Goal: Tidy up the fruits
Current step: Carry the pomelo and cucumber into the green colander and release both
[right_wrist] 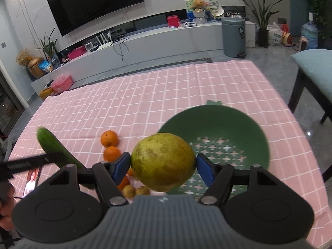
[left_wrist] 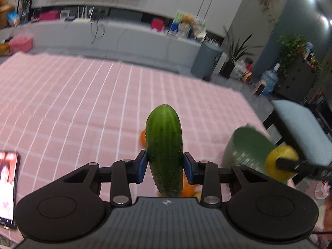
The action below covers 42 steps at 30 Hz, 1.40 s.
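Green bowl: a perforated green colander bowl (right_wrist: 217, 128) sits on the pink checked tablecloth (right_wrist: 145, 95) at the right centre of the right wrist view; in the left wrist view only its edge shows at the lower right. It looks empty.
Right gripper: the right gripper (right_wrist: 163, 162) is clenched on a yellow-green pear (right_wrist: 164, 161), one blue pad against each side, and the fruit is lifted clear of the cloth at the centre of the frame, in front of the bowl's near left rim.
Left gripper: the left gripper (left_wrist: 165, 165) grips a cucumber (left_wrist: 164, 149) about its middle, pads pressed on both flanks; the cucumber points away from the camera and is off the table.
Loose fruit: two oranges (right_wrist: 110, 138) lie on the cloth left of centre in the right wrist view, one just beyond the other, with more orange fruit and two small brownish fruits (right_wrist: 136, 191) partly hidden behind the gripper body at lower centre.
Other: a phone (left_wrist: 8, 188) with a lit screen lies at the lower left edge of the left wrist view.
Step in hand: judged from both pieces being held aloft near the bowl, this is the carry stage, with nothing yet placed.
Next move: the pear probably needs moving right and over the rim, then lowering before release so it does not bounce; the cucumber has farther to travel and may have to wait so the two tools do not collide above the bowl.
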Each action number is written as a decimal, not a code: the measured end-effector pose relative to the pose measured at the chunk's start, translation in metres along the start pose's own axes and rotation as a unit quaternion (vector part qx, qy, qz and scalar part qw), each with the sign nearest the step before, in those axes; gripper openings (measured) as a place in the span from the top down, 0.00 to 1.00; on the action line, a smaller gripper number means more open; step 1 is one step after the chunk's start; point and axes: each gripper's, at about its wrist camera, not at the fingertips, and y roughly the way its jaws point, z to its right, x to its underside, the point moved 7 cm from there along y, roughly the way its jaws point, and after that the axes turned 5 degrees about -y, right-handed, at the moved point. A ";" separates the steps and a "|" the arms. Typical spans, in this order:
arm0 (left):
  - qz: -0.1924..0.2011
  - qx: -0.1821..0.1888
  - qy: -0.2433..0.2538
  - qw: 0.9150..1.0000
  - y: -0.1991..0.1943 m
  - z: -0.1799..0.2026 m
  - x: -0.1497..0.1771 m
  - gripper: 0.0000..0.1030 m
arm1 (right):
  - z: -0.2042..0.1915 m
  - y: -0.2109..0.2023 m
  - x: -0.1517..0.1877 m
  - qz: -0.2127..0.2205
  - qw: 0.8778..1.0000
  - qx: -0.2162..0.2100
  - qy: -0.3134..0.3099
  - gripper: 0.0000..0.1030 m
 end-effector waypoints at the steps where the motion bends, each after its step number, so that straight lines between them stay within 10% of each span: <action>1: 0.008 0.007 0.004 1.000 -0.003 0.008 -0.005 0.60 | 0.004 -0.003 -0.001 0.002 1.000 0.003 0.000 0.35; 13: 0.000 0.128 0.060 0.990 0.022 0.121 -0.032 0.60 | 0.037 -0.012 -0.009 0.004 0.999 0.037 -0.019 0.35; 25: -0.112 0.120 0.099 0.982 0.103 0.149 0.004 0.60 | 0.058 0.040 0.014 -0.090 0.987 0.056 -0.123 0.35; 42: -0.171 0.099 0.104 0.975 0.148 0.149 0.023 0.60 | 0.067 0.091 0.024 -0.164 0.976 0.042 -0.139 0.35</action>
